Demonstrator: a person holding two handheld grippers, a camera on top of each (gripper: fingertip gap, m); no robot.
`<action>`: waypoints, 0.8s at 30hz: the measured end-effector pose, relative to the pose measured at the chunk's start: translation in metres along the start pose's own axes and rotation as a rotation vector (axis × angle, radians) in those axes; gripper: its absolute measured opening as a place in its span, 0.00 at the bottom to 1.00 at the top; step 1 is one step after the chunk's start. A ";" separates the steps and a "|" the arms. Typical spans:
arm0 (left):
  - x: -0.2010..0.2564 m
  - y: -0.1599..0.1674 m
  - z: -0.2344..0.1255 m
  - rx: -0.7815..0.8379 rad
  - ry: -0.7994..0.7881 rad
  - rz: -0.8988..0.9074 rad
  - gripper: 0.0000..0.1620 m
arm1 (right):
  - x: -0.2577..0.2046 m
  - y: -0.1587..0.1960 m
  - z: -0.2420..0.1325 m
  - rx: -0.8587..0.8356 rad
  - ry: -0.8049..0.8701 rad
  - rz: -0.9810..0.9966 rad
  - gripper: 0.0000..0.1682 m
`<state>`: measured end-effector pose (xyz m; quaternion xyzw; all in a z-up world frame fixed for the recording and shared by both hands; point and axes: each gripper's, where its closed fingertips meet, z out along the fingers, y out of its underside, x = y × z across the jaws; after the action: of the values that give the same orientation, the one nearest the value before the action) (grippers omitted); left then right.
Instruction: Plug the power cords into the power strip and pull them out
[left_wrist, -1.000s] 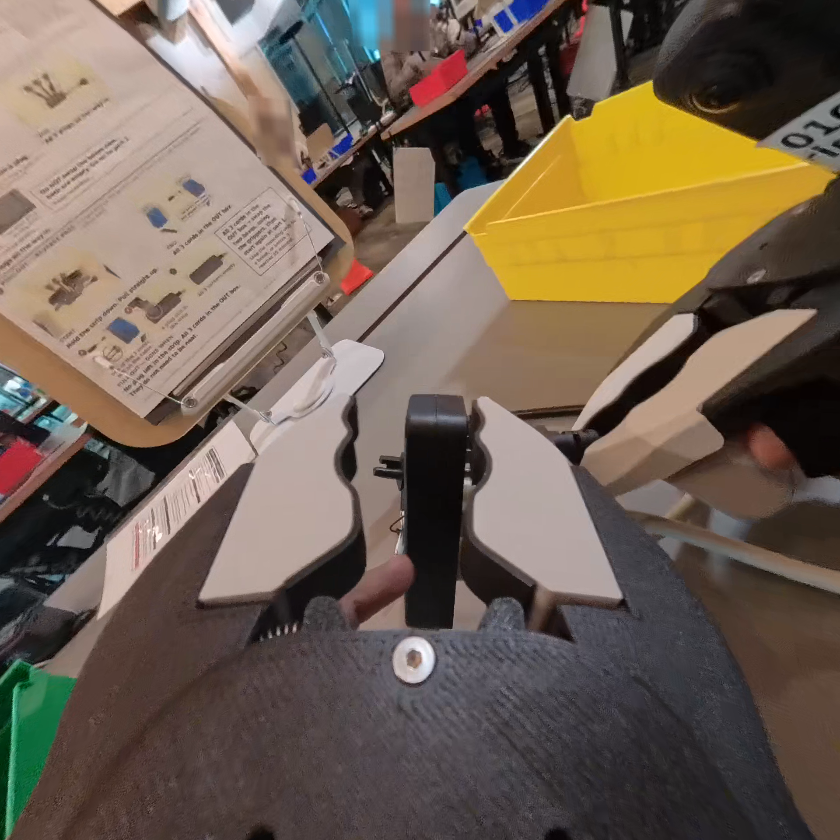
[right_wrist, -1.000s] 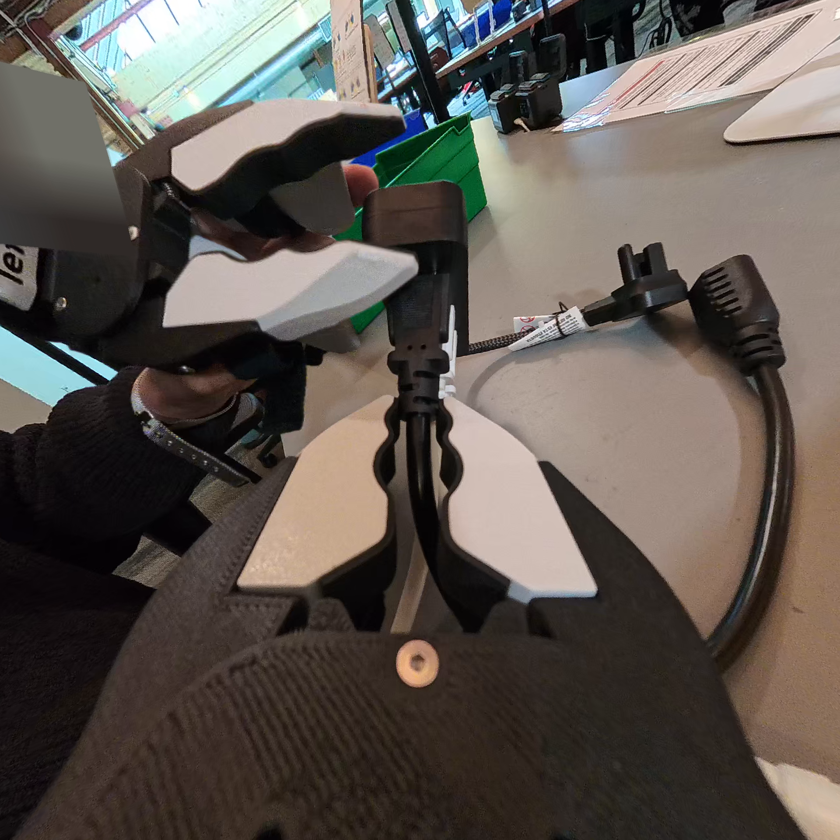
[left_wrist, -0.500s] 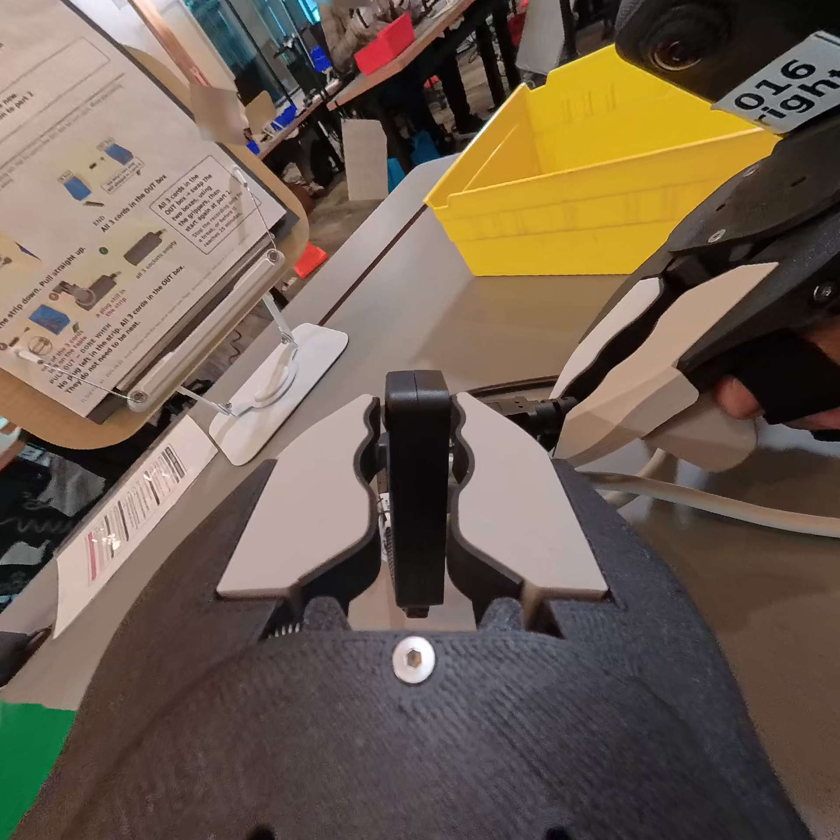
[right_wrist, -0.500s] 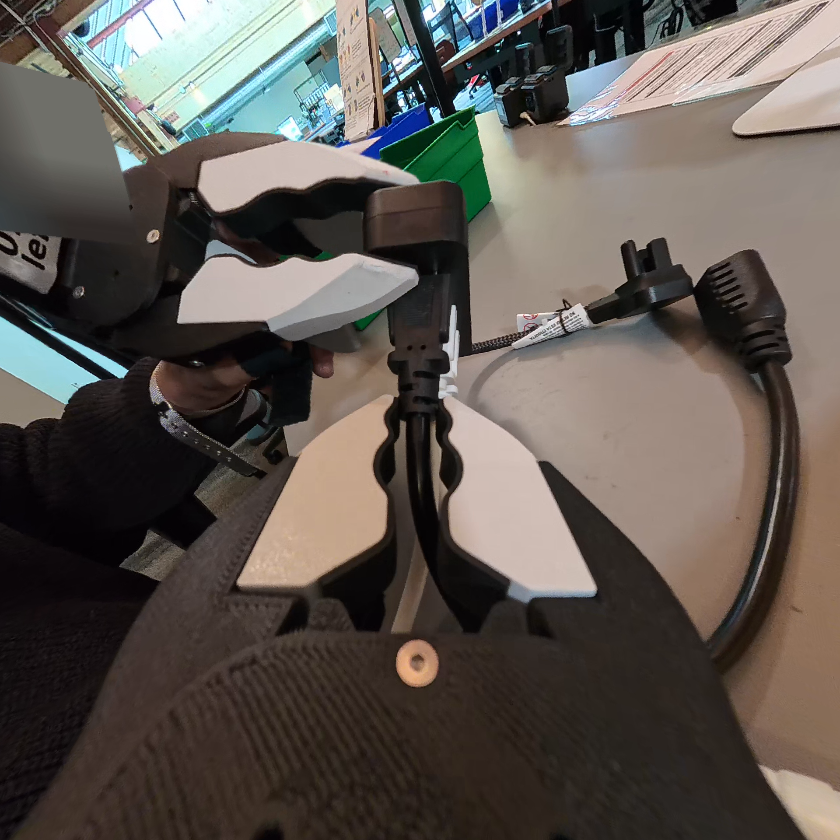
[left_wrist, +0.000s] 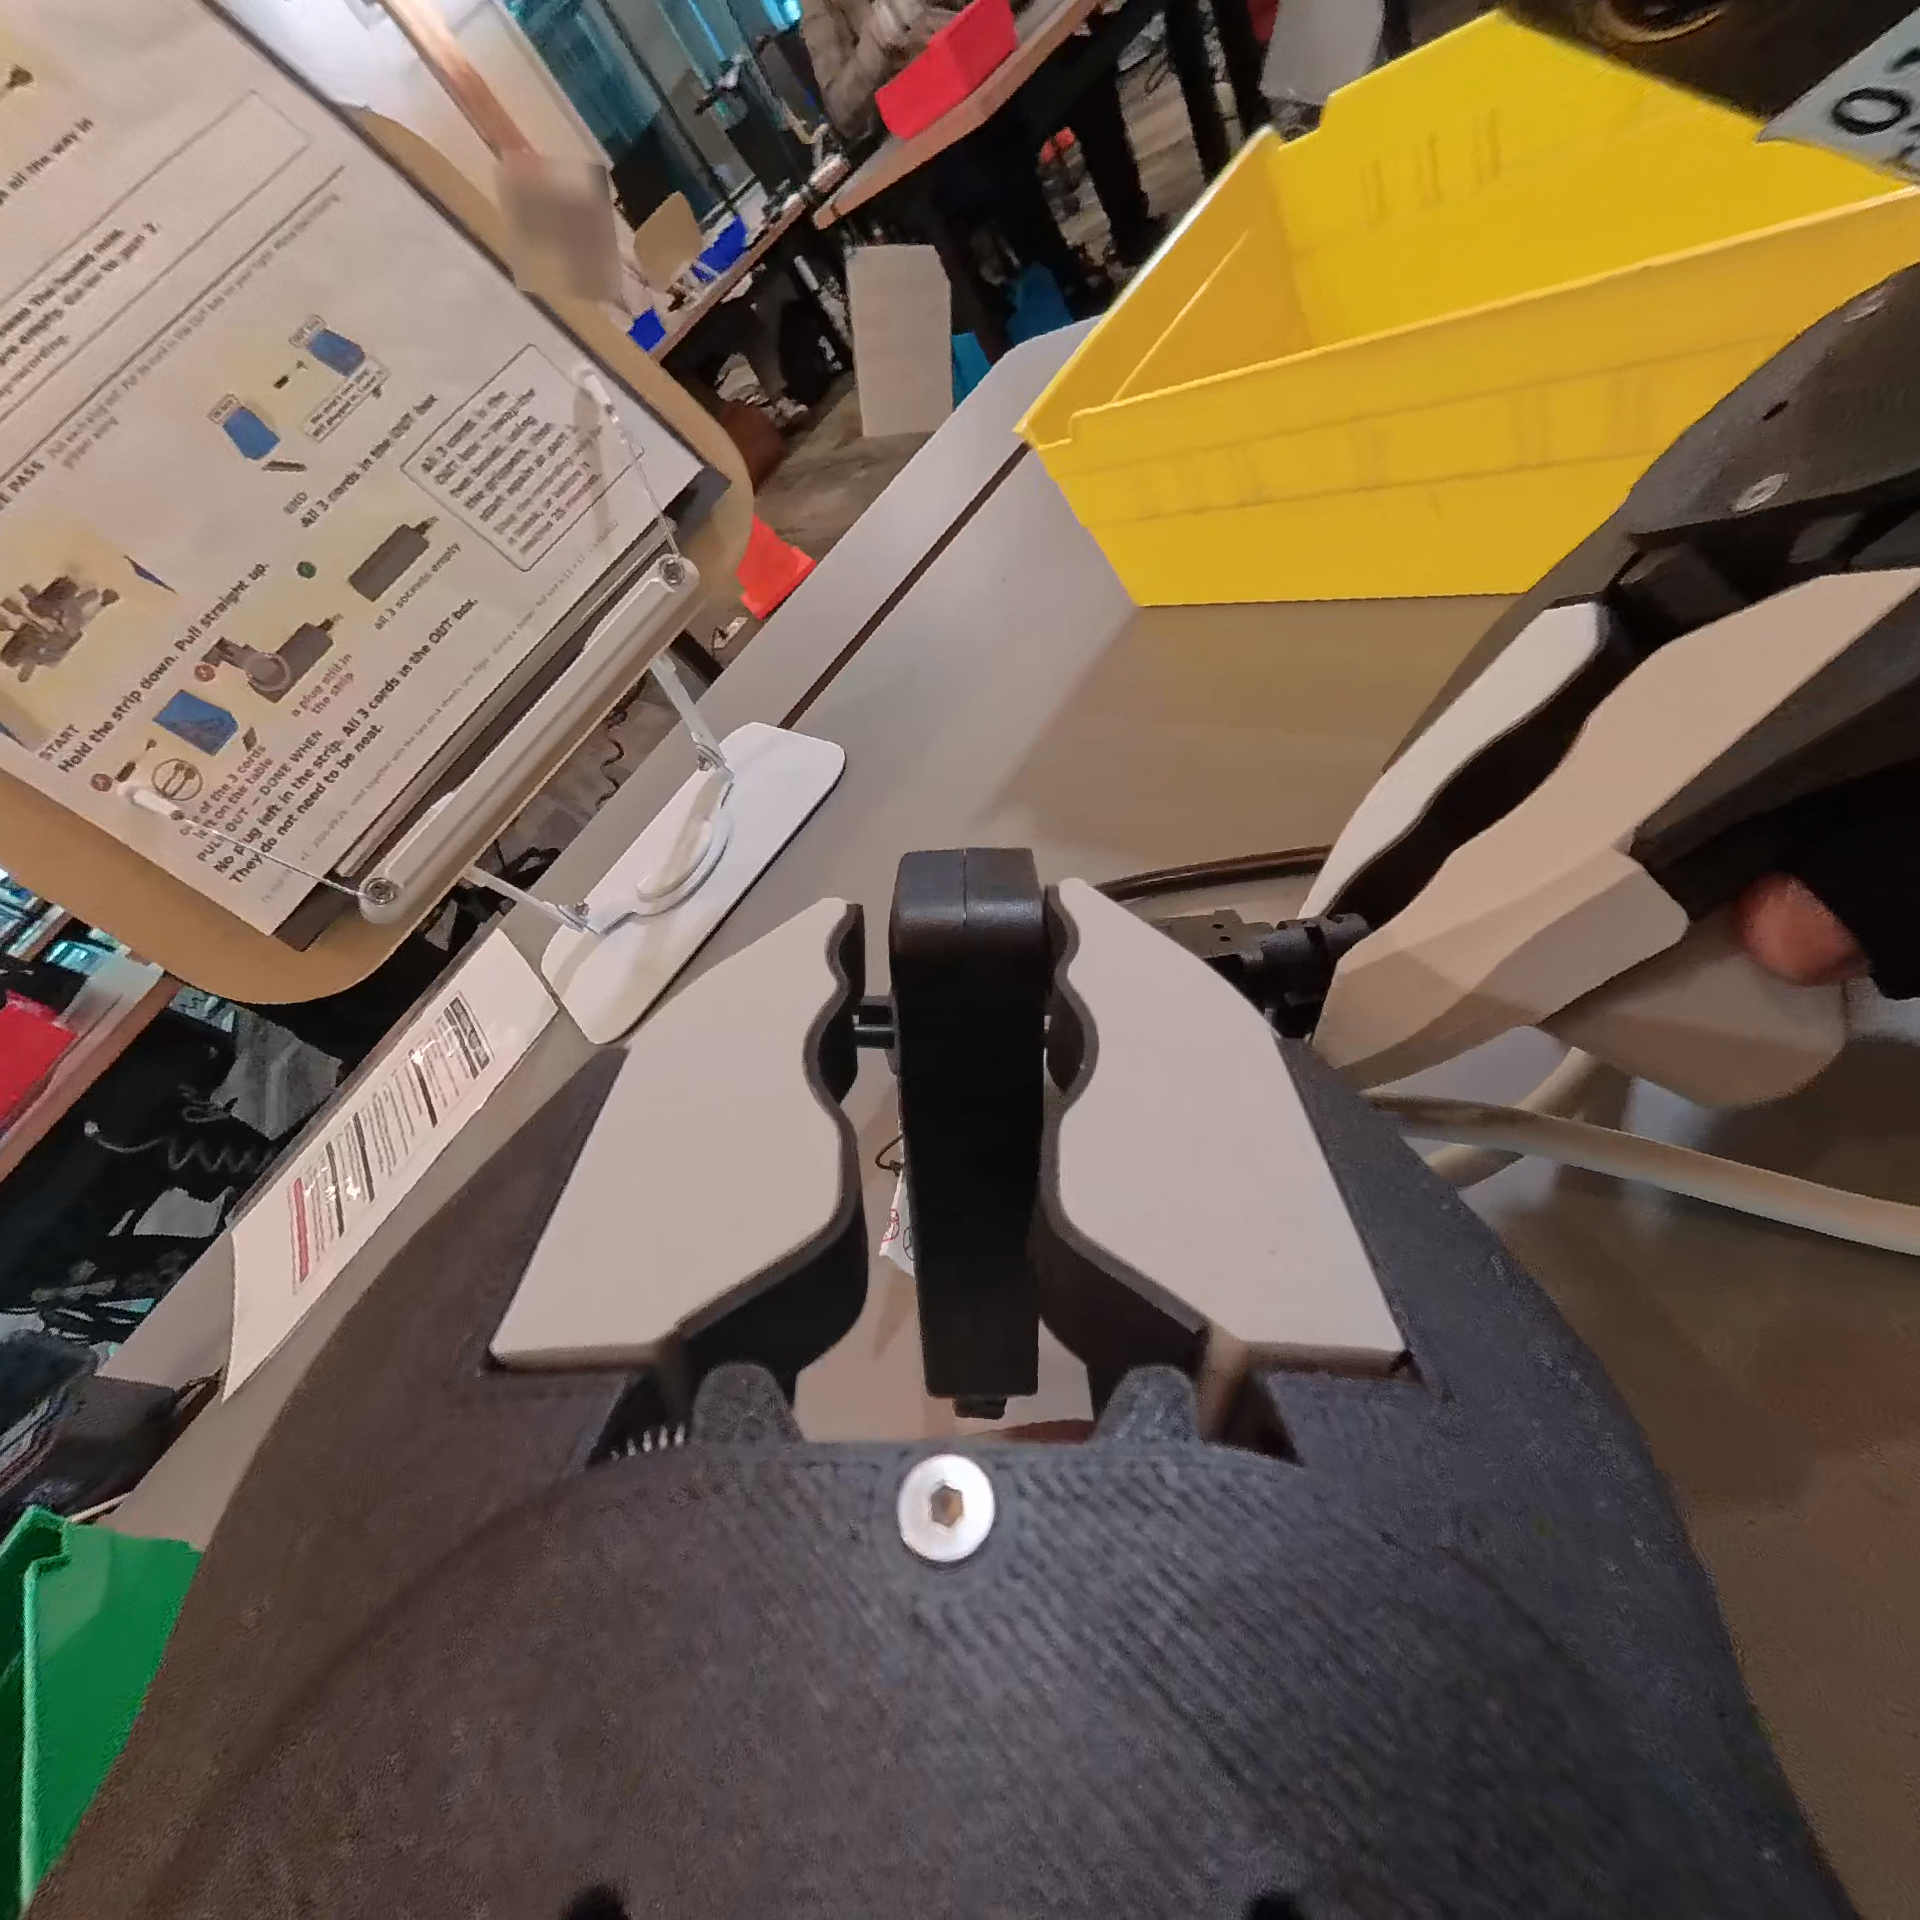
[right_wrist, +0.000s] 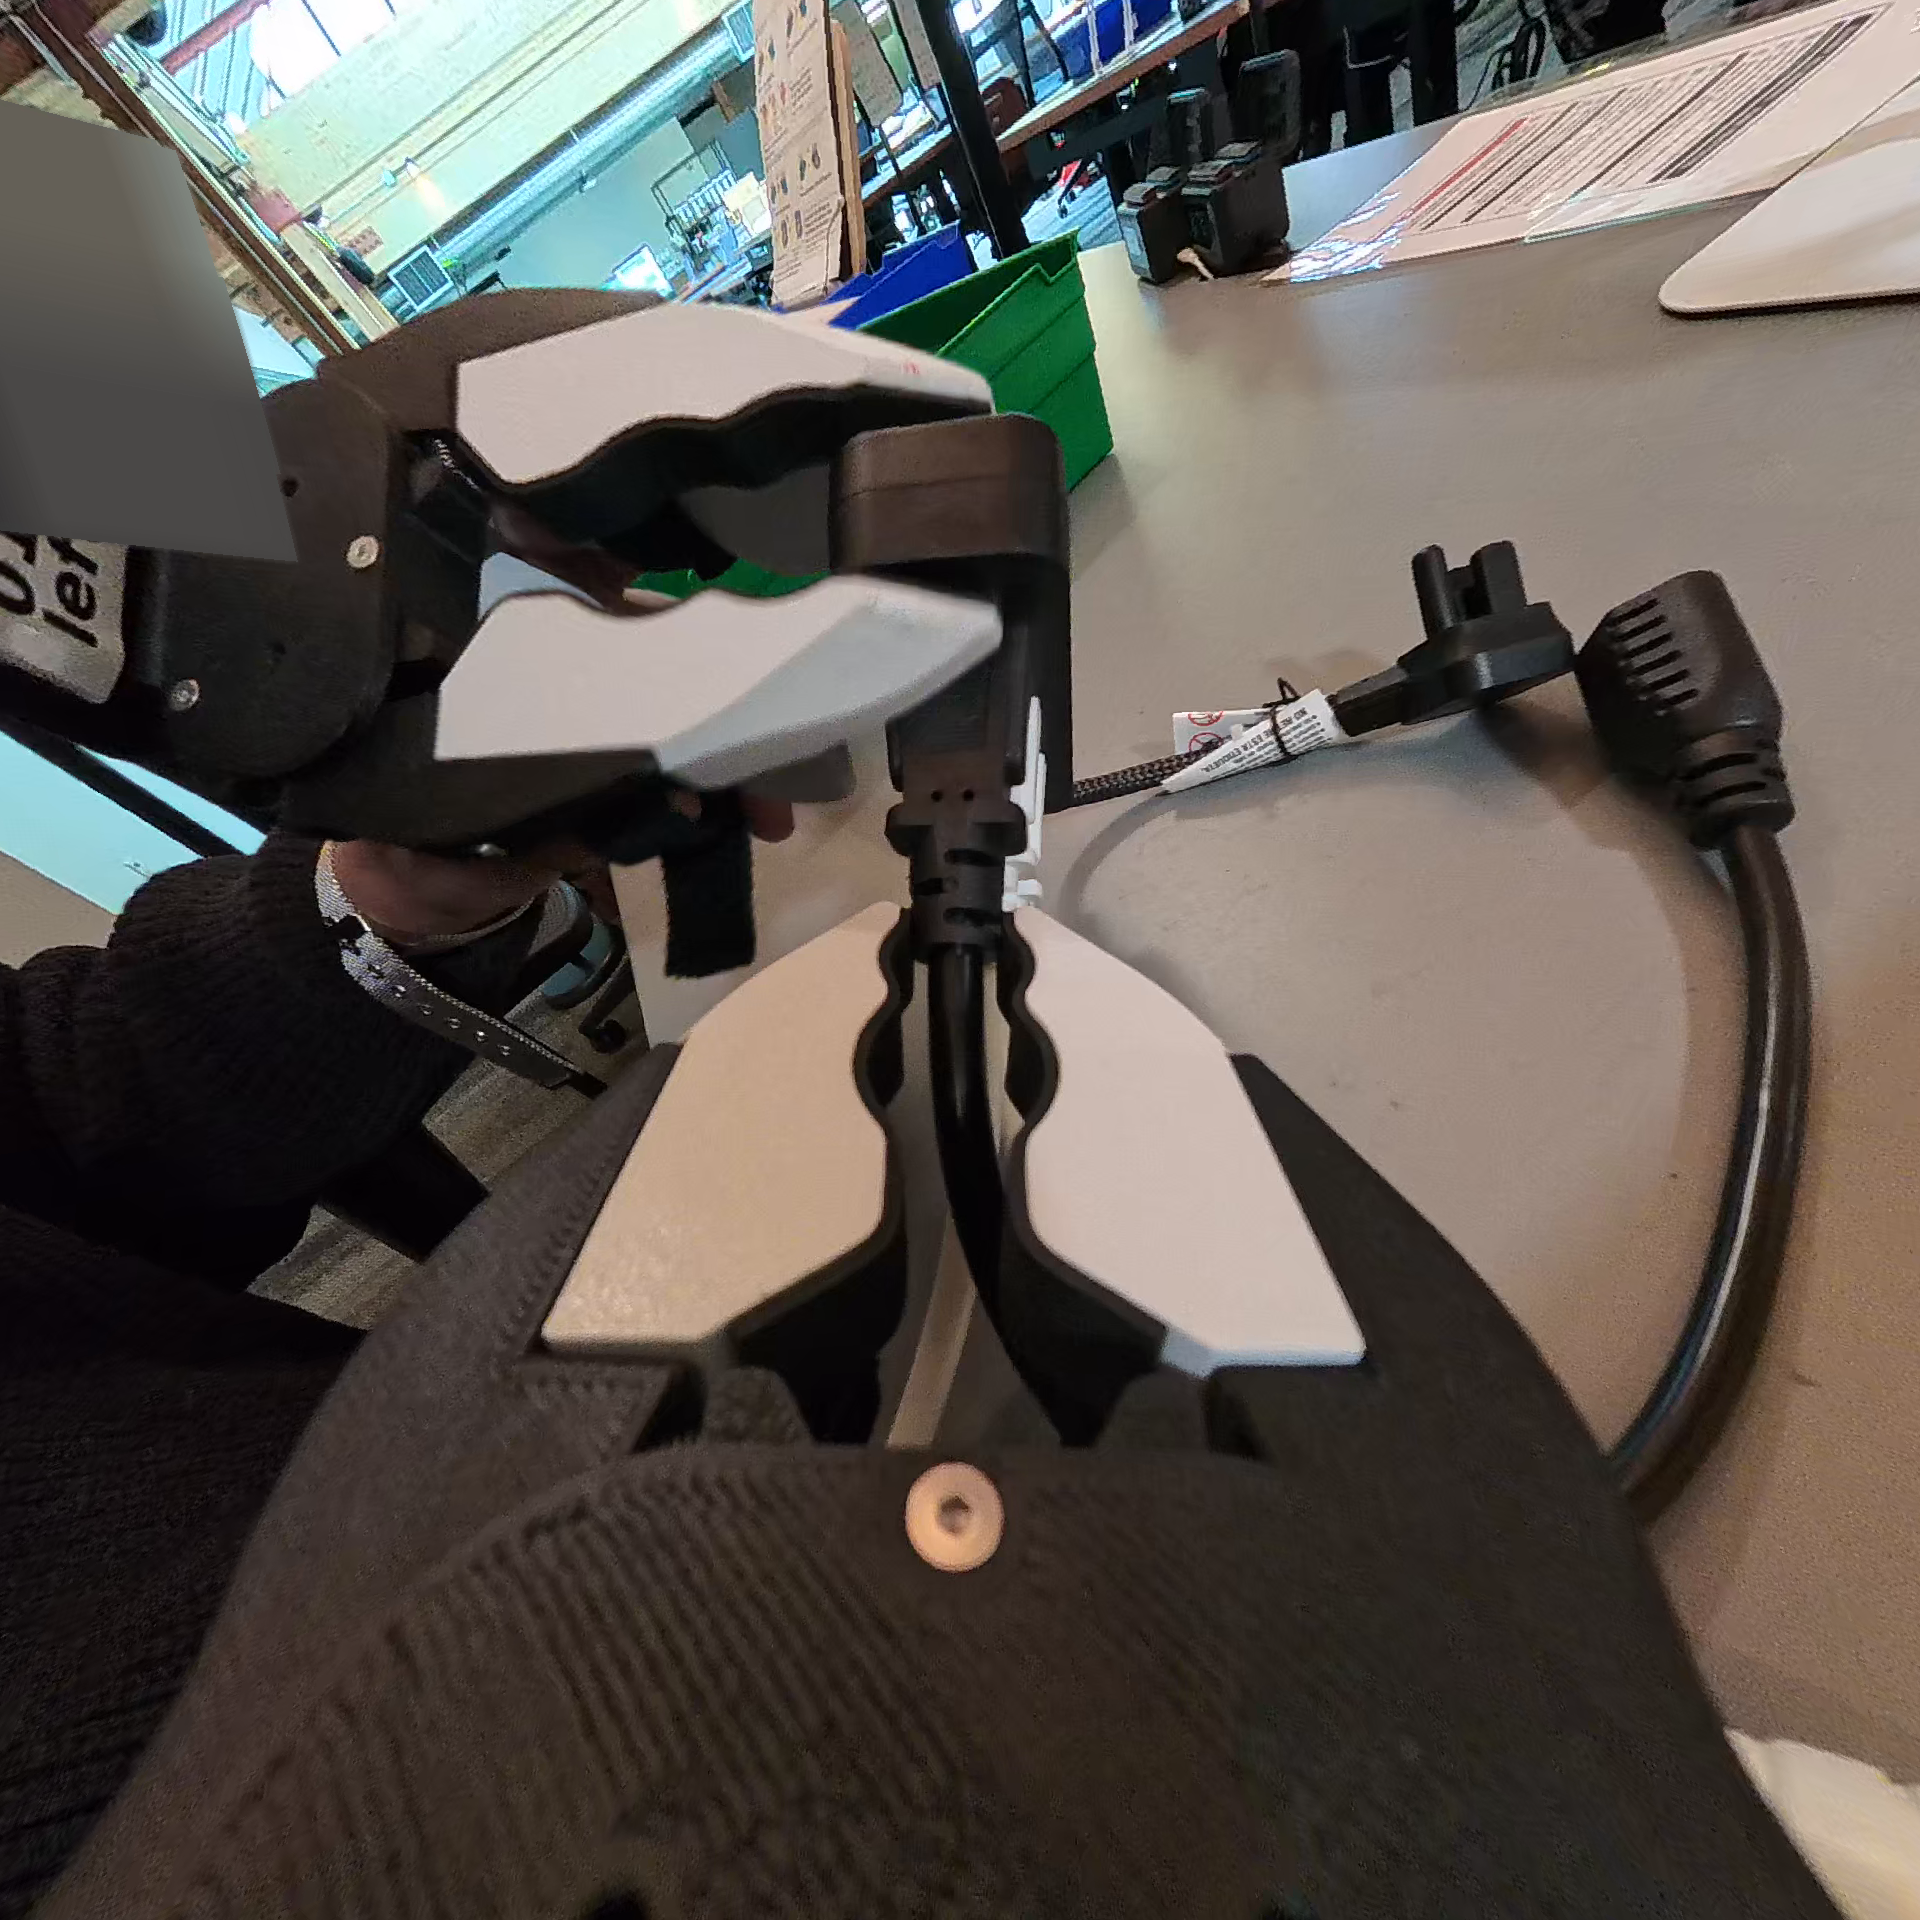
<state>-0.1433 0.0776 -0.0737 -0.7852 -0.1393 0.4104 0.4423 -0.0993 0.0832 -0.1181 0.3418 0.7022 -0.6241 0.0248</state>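
My left gripper (left_wrist: 966, 920) is shut on the small black power strip (left_wrist: 966, 1091), which stands on edge above the grey table. My right gripper (right_wrist: 956, 920) is shut on a black cord just behind its plug (right_wrist: 951, 821); the plug sits against the strip's face (right_wrist: 951, 499). A white plug (right_wrist: 1029, 800) sits beside it. The black cord (right_wrist: 1766, 1039) loops right to its ribbed end connector (right_wrist: 1683, 686). The strip's own flat plug (right_wrist: 1475, 644) lies on the table. The left gripper (right_wrist: 992, 509) and the right gripper (left_wrist: 1340, 966) each show in the other's view.
A yellow bin (left_wrist: 1455, 416) stands at the far right. An instruction sheet on a stand (left_wrist: 312, 520) with a white base (left_wrist: 707, 862) is at the left. A green bin (right_wrist: 1018, 343) sits by the table edge. A white cord (left_wrist: 1662, 1174) crosses the table.
My left gripper's fingers closed tighter onto the power strip and a person's finger behind it is gone from view. The right gripper has kept its hold on the black cord.
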 end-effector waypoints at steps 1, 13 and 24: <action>0.000 0.001 0.000 -0.006 -0.001 -0.003 0.21 | 0.000 0.000 0.000 0.001 -0.001 0.002 0.09; -0.003 0.003 0.000 -0.020 -0.049 0.008 0.19 | -0.002 0.001 0.001 -0.043 0.034 -0.092 0.09; -0.006 0.024 0.003 0.019 0.169 -0.303 0.22 | -0.017 0.013 0.003 -0.149 -0.027 -0.127 0.05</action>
<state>-0.1532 0.0620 -0.0909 -0.7828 -0.2144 0.2728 0.5165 -0.0808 0.0724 -0.1221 0.2855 0.7664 -0.5751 0.0200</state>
